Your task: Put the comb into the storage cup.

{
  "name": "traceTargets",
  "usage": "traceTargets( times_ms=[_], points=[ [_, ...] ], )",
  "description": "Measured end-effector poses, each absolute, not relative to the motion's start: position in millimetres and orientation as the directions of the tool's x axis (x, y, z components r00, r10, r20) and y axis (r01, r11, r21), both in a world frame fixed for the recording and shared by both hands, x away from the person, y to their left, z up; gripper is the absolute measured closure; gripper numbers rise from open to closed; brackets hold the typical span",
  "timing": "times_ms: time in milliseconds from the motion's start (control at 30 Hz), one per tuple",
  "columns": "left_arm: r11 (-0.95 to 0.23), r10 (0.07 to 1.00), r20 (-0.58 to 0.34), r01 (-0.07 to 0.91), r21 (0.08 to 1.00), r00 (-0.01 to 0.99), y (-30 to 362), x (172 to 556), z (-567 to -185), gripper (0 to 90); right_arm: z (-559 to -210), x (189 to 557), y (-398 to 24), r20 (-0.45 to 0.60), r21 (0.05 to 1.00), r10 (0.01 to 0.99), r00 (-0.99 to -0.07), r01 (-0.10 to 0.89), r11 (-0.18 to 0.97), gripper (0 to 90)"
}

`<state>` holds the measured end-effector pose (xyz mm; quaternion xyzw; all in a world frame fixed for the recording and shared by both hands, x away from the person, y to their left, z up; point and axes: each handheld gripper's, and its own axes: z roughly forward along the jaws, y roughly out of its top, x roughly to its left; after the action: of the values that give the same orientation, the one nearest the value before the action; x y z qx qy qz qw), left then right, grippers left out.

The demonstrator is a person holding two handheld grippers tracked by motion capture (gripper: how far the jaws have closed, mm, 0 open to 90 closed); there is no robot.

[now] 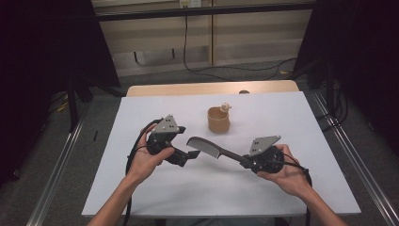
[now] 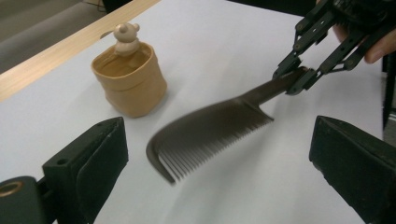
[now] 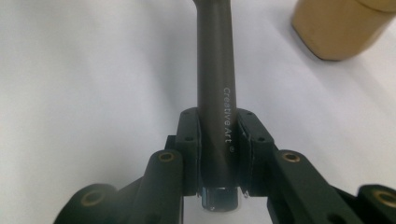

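- Centrally in the high view, the white table (image 1: 155,202) carries a tan cup (image 1: 219,120) above mid-frame.
- Below the cup, the dark comb (image 1: 207,147) slants lower right, its handle pinched between the right gripper (image 1: 248,161) jaws.
- At left, the left gripper (image 1: 194,154) jaws stand spread, flanking the comb's toothed end without touching it.

Comb (image 2: 210,133): dark plastic, smooth, with a faint satin sheen along the handle; pale printed lettering on the shaft.
Cup (image 2: 130,84): tan, matt, soft-looking wall like paper or leather.
Bear figure (image 2: 126,37): pale, smooth, matt.
Table cover (image 1: 282,188): white, matt, smooth.
Table edge (image 1: 211,88): light wood.
Right gripper (image 3: 217,154): matt black plastic, brass-coloured rivets.
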<state>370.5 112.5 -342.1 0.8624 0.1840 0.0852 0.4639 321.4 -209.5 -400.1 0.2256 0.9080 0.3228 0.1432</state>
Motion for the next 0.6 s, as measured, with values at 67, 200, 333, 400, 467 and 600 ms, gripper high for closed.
traceTargets(
  times_ms=[67,200,333,400,467,600],
  points=[
    [-0.497,0.417,-0.02,0.247,0.832,0.909,115,367,-344,4.6,-402,321,-213,-0.089,0.665,0.524,-0.847,0.341,0.665,72.8],
    [-0.475,0.447,-0.019,0.255,0.842,0.894,119,356,-347,4.6,-406,320,-218,-0.07,0.671,0.562,-0.824,0.378,0.638,72.8],
    [-0.46,0.466,-0.018,0.26,0.849,0.884,125,348,-354,4.8,-410,318,-223,-0.07,0.679,0.595,-0.801,0.398,0.617,72.8],
    [-0.446,0.477,-0.025,0.267,0.854,0.879,129,347,-359,4.4,-411,317,-227,-0.065,0.688,0.611,-0.789,0.408,0.6,72.8],
    [-0.437,0.494,-0.006,0.255,0.863,0.869,132,347,-363,4.2,-412,316,-230,-0.056,0.703,0.62,-0.783,0.41,0.581,72.8],
    [-0.419,0.497,-0.009,0.249,0.873,0.868,136,346,-372,3.9,-417,316,-234,-0.03,0.735,0.637,-0.77,0.415,0.536,72.8]
  ],
)
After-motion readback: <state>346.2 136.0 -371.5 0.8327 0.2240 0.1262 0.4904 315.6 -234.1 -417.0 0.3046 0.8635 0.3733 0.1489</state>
